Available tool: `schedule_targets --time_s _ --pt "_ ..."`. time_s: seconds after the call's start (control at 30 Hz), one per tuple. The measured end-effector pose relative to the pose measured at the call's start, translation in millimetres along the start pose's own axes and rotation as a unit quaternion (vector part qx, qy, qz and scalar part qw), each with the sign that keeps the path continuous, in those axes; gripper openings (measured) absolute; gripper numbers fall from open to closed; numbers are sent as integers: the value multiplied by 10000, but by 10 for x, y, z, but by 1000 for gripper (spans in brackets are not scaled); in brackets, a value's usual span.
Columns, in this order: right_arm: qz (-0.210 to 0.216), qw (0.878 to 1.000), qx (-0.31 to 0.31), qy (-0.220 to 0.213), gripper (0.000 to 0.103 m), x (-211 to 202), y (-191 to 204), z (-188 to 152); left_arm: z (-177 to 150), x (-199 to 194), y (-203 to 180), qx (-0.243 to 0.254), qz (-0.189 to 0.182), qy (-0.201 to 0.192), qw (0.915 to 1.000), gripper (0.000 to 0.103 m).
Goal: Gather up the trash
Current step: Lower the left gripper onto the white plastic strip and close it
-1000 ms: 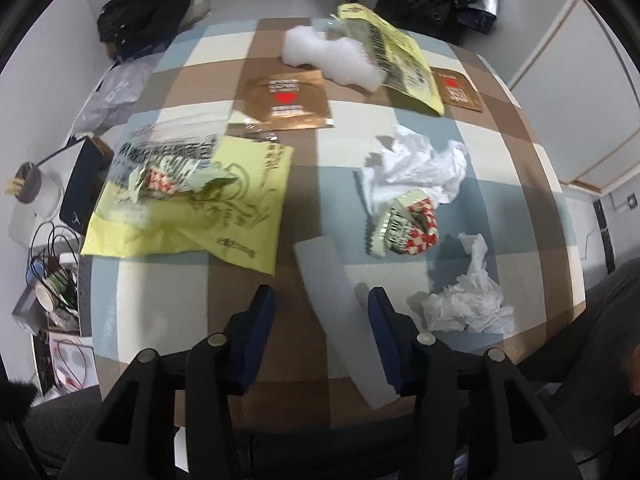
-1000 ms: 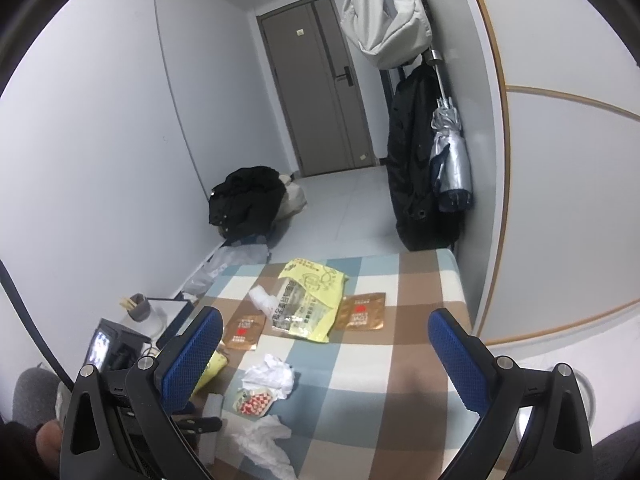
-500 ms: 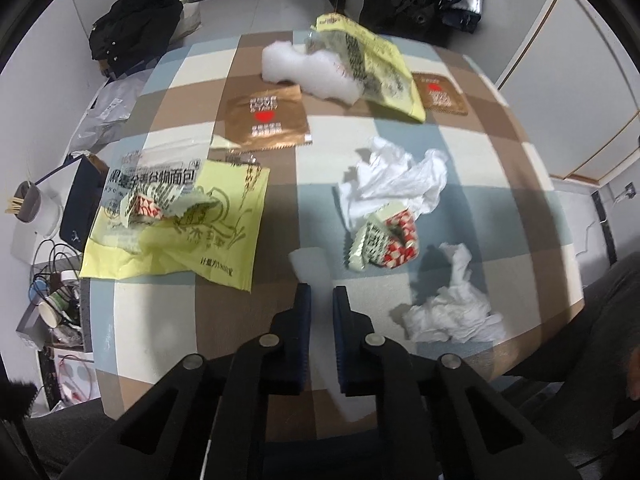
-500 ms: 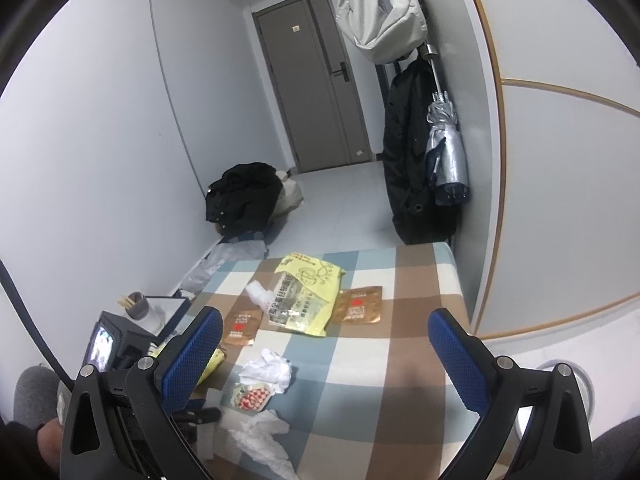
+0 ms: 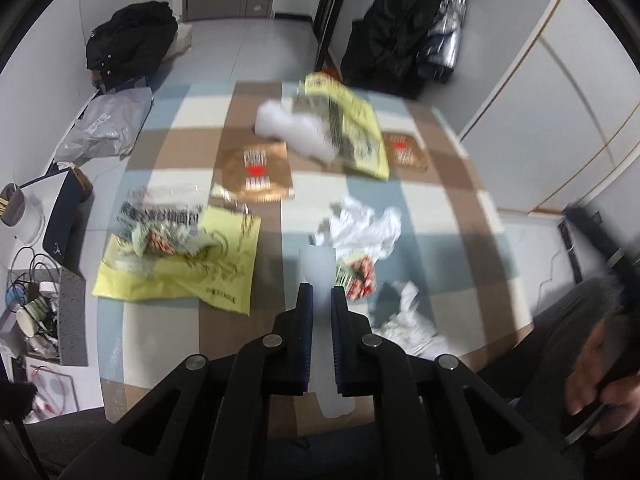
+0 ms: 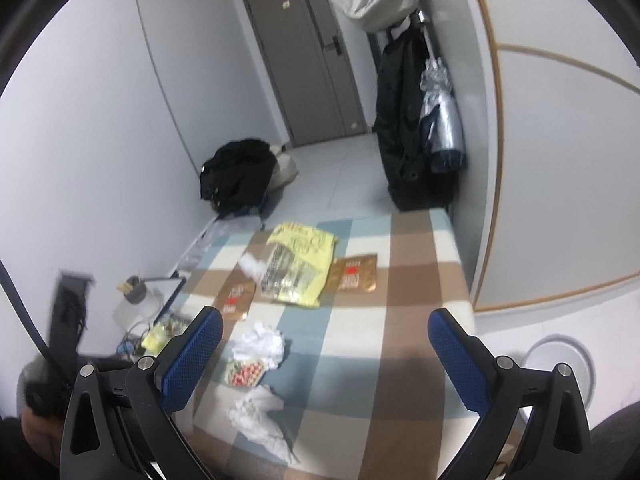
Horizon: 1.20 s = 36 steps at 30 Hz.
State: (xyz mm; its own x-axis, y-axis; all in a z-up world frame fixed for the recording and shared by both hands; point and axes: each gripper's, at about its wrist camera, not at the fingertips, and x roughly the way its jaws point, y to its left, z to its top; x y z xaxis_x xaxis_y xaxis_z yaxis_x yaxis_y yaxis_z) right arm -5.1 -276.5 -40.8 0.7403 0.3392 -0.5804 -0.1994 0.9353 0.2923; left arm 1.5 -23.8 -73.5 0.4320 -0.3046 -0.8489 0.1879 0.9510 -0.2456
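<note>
My left gripper is shut on a white translucent plastic strip and holds it above the checked table. Near it lie a red-and-white checked wrapper, two crumpled white tissues, two yellow bags, two brown sachets and a white foam piece. My right gripper is open and empty, high above the table's near side; the checked wrapper and tissues lie below it.
A black jacket lies on the floor beyond the table. Coats and an umbrella hang by the right wall. Clutter and cables sit left of the table. A round white bin stands at the right.
My left gripper closed on the white strip and lifted it off the table, pulling back. The right gripper stayed open and tilted down slightly toward the table.
</note>
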Motion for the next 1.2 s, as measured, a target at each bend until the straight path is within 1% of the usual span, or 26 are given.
schedule_targets --time_s 0.13,0.27,0.3,0.37,0.4,0.43,0.47,0.53,0.57,0.6,0.67,0.73,0.77,0.8,0.87,0.93,1.0,1.03,1.07,1.1,1.13,1.2 --pt "66 9985 -314 448 101 124 90 -120 81 -133 53 -128 -141 -289 9994 5" --pt "284 9927 -674 964 99 260 223 -292 159 -222 142 -299 -255 -498 9980 5" --pt "379 9889 -817 1178 97 322 285 -364 173 -229 165 -351 -280 -534 9976 5" --pt "491 9829 -1042 1438 94 404 396 -481 207 -255 208 -439 -353 -598 9966 5" --pt "557 9794 -1154 1560 88 435 448 -527 217 -268 218 -461 -362 -635 9963 5" --pt "589 9755 -1312 1662 85 478 519 -591 231 -284 230 -482 -385 -675 9958 5" --pt "591 9712 -1492 1759 82 516 598 -651 244 -304 240 -520 -412 -735 9951 5" --pt "591 9639 -1772 1898 82 594 706 -737 267 -341 257 -575 -490 -840 9936 5" --pt "522 9602 -1916 1964 78 645 762 -792 268 -368 264 -582 -506 -881 9931 5" --pt "473 9570 -2014 2034 73 700 805 -836 273 -382 267 -587 -500 -917 9928 5" --pt "423 9538 -2060 2146 67 773 839 -875 281 -395 280 -605 -527 -955 9922 5" --pt "341 9527 -2080 2191 67 813 859 -890 289 -402 296 -638 -566 -963 9917 5" --pt "266 9515 -2129 2206 65 840 875 -912 290 -402 301 -643 -584 -955 9916 5" --pt "194 9501 -2176 2224 59 869 890 -934 292 -396 305 -649 -589 -950 9916 5" --pt "81 9475 -2232 2288 53 895 878 -926 290 -393 317 -662 -598 -931 9917 5" --pt "46 9471 -2247 2291 50 910 866 -922 293 -382 331 -690 -586 -919 9916 5" --pt "40 9478 -2242 2269 38 910 868 -914 291 -390 338 -705 -602 -900 9916 5" --pt "33 9476 -2257 2259 35 917 869 -910 291 -389 342 -720 -592 -901 9916 5" --pt "27 9477 -2279 2235 28 917 873 -908 293 -385 347 -734 -599 -893 9915 5" --pt "24 9466 -2331 2226 25 908 878 -912 293 -385 348 -742 -611 -892 9914 5" --pt "32 9459 -2361 2224 24 904 890 -919 290 -387 344 -738 -601 -900 9914 4" --pt "19 9450 -2421 2201 21 890 910 -925 283 -384 329 -700 -380 -907 9927 5"
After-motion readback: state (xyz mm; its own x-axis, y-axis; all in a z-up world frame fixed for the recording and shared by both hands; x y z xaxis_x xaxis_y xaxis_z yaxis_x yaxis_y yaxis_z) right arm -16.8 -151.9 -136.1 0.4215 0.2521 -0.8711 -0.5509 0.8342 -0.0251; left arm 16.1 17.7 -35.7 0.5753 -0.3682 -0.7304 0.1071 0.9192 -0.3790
